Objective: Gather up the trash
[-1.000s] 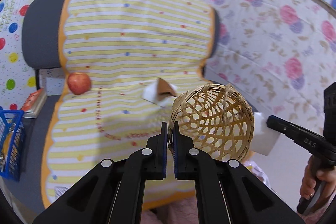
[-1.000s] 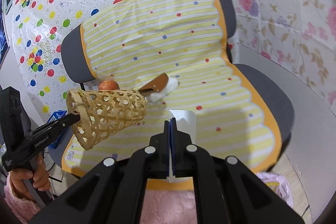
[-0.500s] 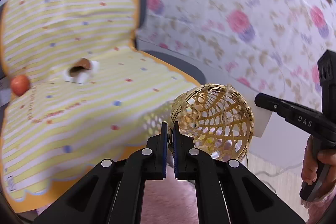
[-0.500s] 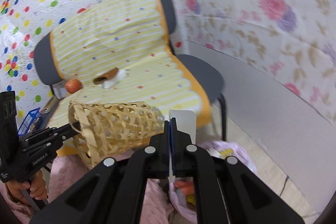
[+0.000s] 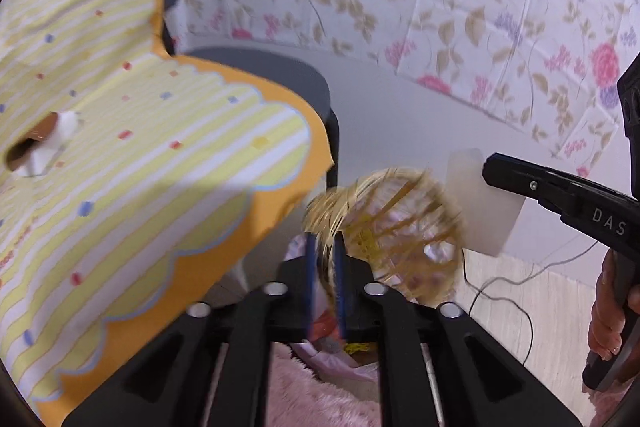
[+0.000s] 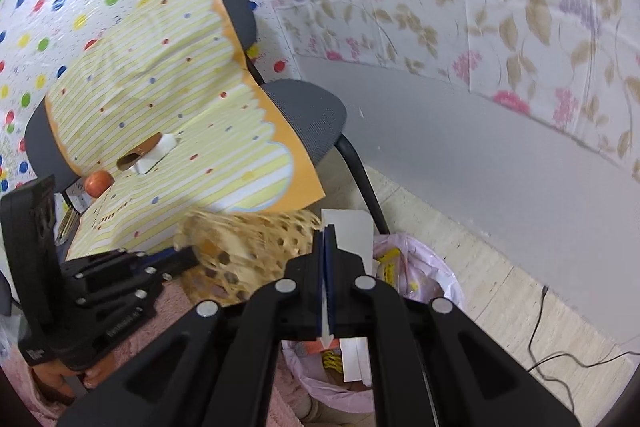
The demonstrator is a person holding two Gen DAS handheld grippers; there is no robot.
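Observation:
My left gripper [image 5: 322, 247] is shut on the rim of a woven bamboo basket [image 5: 400, 227], held over a pink trash bag [image 6: 420, 259] on the floor. The basket also shows in the right wrist view [image 6: 248, 247]. My right gripper [image 6: 325, 251] is shut on a white card [image 6: 352, 235], held beside the basket above the bag; the card shows in the left wrist view [image 5: 480, 203]. Wrappers lie inside the bag. A brown and white crumpled paper piece [image 6: 148, 155] and an apple [image 6: 97, 183] lie on the chair.
A grey chair [image 6: 308, 107] with a yellow striped cover [image 6: 180, 99] stands to the left. A black cable [image 6: 560, 355] runs over the floor at right. Floral wall covering is behind. Pink fluffy fabric [image 5: 312, 387] is below the grippers.
Both grippers have swung right and down, away from the chair seat, carrying the basket and the card over the pink trash bag. The basket is blurred with motion now.

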